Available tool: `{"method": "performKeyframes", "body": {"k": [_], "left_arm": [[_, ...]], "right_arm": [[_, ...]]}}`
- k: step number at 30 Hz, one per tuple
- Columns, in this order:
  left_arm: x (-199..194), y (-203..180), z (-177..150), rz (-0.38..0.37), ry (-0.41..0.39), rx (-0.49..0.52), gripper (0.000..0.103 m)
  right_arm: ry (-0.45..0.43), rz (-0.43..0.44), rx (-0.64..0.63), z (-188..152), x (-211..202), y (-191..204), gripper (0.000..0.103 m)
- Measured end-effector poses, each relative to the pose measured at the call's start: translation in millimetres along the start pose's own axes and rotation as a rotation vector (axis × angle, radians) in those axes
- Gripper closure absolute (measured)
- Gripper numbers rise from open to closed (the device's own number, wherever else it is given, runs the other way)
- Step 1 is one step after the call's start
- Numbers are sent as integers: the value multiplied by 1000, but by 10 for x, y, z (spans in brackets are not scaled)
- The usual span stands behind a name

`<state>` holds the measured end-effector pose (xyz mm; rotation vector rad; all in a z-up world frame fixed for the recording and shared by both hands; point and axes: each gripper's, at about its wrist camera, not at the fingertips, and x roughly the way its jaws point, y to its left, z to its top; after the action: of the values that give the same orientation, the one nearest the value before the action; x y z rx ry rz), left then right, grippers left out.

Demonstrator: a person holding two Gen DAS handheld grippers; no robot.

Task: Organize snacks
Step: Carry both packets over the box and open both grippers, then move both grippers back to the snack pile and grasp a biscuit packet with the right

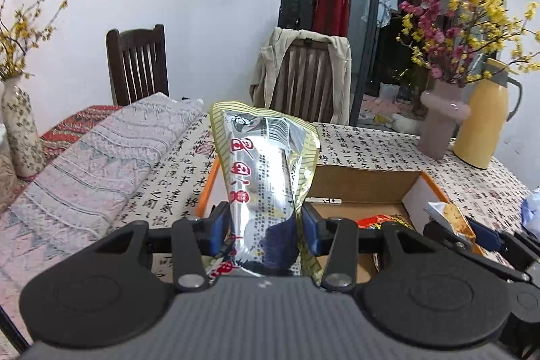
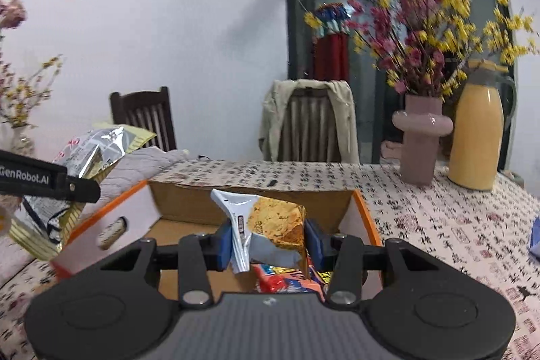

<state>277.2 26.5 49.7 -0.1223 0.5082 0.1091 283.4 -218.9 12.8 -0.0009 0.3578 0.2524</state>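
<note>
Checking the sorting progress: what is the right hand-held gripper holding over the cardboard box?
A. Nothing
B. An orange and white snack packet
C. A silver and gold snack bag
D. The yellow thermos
B: the right hand-held gripper pinches an orange and white snack packet above the cardboard box.

Left hand-held gripper (image 1: pixel 266 225) clamping an upright silver snack packet (image 1: pixel 261 184), hovering beside the open cardboard box (image 1: pixel 364 181) on the worktop (image 1: pixel 388 144).

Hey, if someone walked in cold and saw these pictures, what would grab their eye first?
Probably the two snack packets held up over the open cardboard box: a silver and gold packet clamped in the left gripper, and a smaller orange and white packet in the right gripper. Next, the pink vase of red and yellow blossoms on the table's far right.
</note>
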Motion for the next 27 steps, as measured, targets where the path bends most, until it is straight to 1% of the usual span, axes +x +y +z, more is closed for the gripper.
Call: {"method": "performKeyframes", "body": {"k": [4, 8, 10, 11, 12, 13, 14, 15, 16, 17, 18, 19, 20, 23, 27], "left_arm": [[242, 1, -82, 6, 11, -17, 58], [350, -16, -185, 10, 12, -7, 58], [366, -11, -214, 0, 21, -8, 53], [367, 1, -215, -2, 18, -14, 47], [355, 18, -216, -1, 10, -22, 43], [330, 36, -214, 0, -2, -33, 34], [295, 56, -209, 2, -19, -45, 27], [260, 72, -206, 2, -38, -54, 24], [222, 85, -199, -2, -58, -61, 17], [182, 102, -193, -3, -77, -72, 2], [141, 109, -185, 3, -97, -83, 0], [95, 117, -177, 11, -122, -93, 0], [59, 118, -153, 6, -132, -94, 0], [-75, 108, -99, -3, -156, -92, 0], [-283, 82, -70, -19, -180, -78, 0]], "right_arm": [[7, -24, 2, -83, 141, -24, 60], [9, -22, 10, -129, 155, -45, 59], [19, -19, 8, -135, 168, -41, 58], [21, -18, 9, -139, 168, -41, 58], [20, -18, 10, -141, 157, -39, 59], [15, -19, 15, -142, 142, -44, 58], [5, -23, 24, -139, 123, -56, 52], [-3, -26, 32, -138, 106, -70, 47], [-15, -28, 41, -137, 78, -83, 34], [-29, -29, 52, -135, 52, -102, 20], [-44, -31, 60, -128, 31, -118, 14], [-63, -31, 68, -119, 1, -134, 6], [-80, -26, 75, -113, -36, -146, 0], [-122, -27, 80, -65, -133, -146, 0], [-144, -33, 81, 7, -272, -145, 0]]}}
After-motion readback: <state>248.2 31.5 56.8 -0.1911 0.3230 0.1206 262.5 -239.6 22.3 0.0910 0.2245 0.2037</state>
